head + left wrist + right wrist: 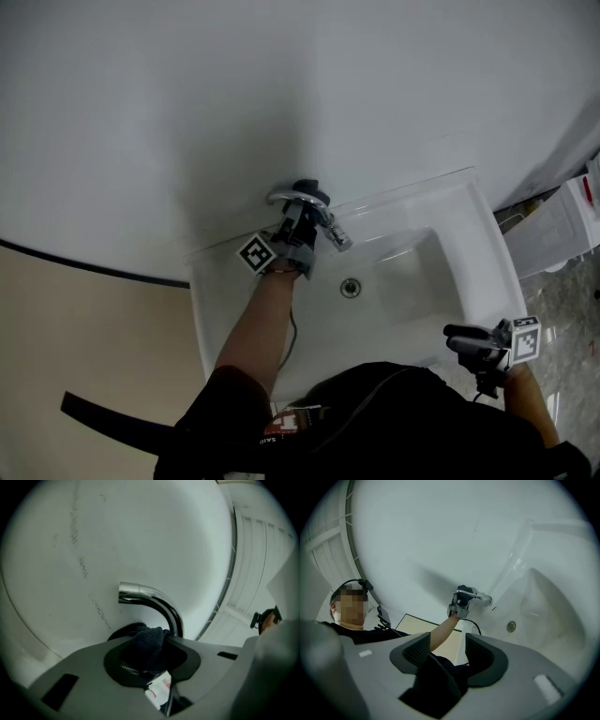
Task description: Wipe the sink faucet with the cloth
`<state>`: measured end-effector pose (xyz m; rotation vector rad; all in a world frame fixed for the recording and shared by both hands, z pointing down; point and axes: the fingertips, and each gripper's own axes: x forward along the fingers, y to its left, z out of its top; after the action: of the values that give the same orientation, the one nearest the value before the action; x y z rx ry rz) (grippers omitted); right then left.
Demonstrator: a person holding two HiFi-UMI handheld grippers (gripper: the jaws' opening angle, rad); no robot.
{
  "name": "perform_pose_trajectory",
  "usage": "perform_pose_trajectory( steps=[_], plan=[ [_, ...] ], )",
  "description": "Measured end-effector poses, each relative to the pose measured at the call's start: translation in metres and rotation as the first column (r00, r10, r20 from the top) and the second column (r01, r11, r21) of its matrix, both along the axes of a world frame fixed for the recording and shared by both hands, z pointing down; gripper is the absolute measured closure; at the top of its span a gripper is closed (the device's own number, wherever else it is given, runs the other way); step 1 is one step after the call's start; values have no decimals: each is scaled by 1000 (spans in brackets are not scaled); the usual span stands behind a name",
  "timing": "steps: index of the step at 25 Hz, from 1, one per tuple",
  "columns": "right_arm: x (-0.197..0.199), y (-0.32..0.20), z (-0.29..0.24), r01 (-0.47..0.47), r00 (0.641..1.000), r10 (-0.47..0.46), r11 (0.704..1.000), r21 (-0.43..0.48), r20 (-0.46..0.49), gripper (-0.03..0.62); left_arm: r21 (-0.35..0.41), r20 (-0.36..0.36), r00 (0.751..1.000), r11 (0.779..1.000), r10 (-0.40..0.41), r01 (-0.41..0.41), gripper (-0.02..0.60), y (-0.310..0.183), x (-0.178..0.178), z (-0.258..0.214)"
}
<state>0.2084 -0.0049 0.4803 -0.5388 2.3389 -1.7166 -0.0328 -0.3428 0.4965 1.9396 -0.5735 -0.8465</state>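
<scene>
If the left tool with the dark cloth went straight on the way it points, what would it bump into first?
Probably the chrome faucet, just beyond the cloth; the white wall lies behind it.

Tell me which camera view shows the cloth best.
The left gripper view: the dark cloth sits close up, bunched between the left gripper's jaws, right by the faucet. In the head view that gripper mostly hides it; in the right gripper view it is too small to tell.
</scene>
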Motion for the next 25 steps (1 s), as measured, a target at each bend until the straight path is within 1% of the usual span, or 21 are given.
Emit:
perform_pose_trajectory(
  steps=[2, 4, 7, 9, 10, 12, 14, 15, 16, 17, 18, 19, 20, 21, 22, 23, 24, 25],
  plan=[
    [0, 1, 2, 2, 1000, -2, 1000, -3, 4, 370, 4, -97, 995, 1000, -28, 28, 505, -11, 1, -1],
    [2, 2, 6, -1, 1000, 1, 1000, -4, 0, 370, 23, -153, 988, 999, -27, 31, 508, -16, 2, -1],
    [7, 5, 11, -26, 1000, 26, 1000, -12, -5, 370, 92, -197, 980, 996, 1, 18, 522, -8, -3, -1],
    [10, 6, 14, -37, 999, 37, 999, -17, -10, 370, 155, -202, 979, 988, 12, 19, 529, 6, -9, -2],
    [11, 5, 15, -39, 999, 39, 999, -18, -12, 370, 189, -192, 981, 982, 12, 25, 529, 14, -12, -2],
    [12, 4, 17, -39, 999, 39, 999, -15, -12, 370, 235, -139, 990, 971, 1, 32, 523, 23, -18, -3],
    [10, 3, 16, -33, 999, 33, 999, -8, -13, 370, 242, -52, 999, 970, 5, 8, 523, 26, -19, -4],
    [9, 3, 14, -29, 1000, 29, 1000, -5, -11, 370, 244, 7, 1000, 970, 15, -16, 523, 29, -20, -5],
    [6, 3, 12, -24, 1000, 24, 1000, -2, -8, 370, 256, 84, 996, 966, 24, -45, 523, 35, -21, -7],
    [5, 3, 10, -17, 1000, 17, 1000, 2, -5, 370, 279, 176, 984, 957, 28, -77, 523, 44, -23, -10],
    [4, 3, 8, -8, 1000, 8, 1000, 5, -3, 370, 304, 274, 961, 946, 24, -110, 522, 54, -26, -16],
    [3, 3, 6, 1, 1000, -1, 1000, 6, -2, 370, 326, 373, 928, 935, 8, -139, 522, 63, -29, -24],
    [2, 3, 5, 10, 1000, -10, 1000, 7, -1, 370, 347, 474, 880, 923, -21, -164, 522, 71, -32, -34],
    [1, 2, 4, 16, 1000, -16, 1000, 8, 1, 370, 369, 577, 815, 910, -63, -191, 522, 75, -36, -46],
    [0, 2, 3, 21, 1000, -21, 1000, 10, 6, 370, 390, 679, 725, 893, -115, -223, 522, 75, -38, -61],
    [-1, 1, 1, 26, 1000, -26, 1000, 14, 12, 370, 406, 774, 609, 875, -174, -265, 522, 71, -39, -75],
    [-3, 1, -2, 33, 999, -33, 999, 20, 19, 370, 410, 853, 465, 855, -236, -318, 522, 64, -39, -87],
    [-5, 0, -5, 42, 999, -43, 999, 27, 25, 370, 398, 907, 297, 833, -297, -383, 522, 57, -37, -96]
  ],
)
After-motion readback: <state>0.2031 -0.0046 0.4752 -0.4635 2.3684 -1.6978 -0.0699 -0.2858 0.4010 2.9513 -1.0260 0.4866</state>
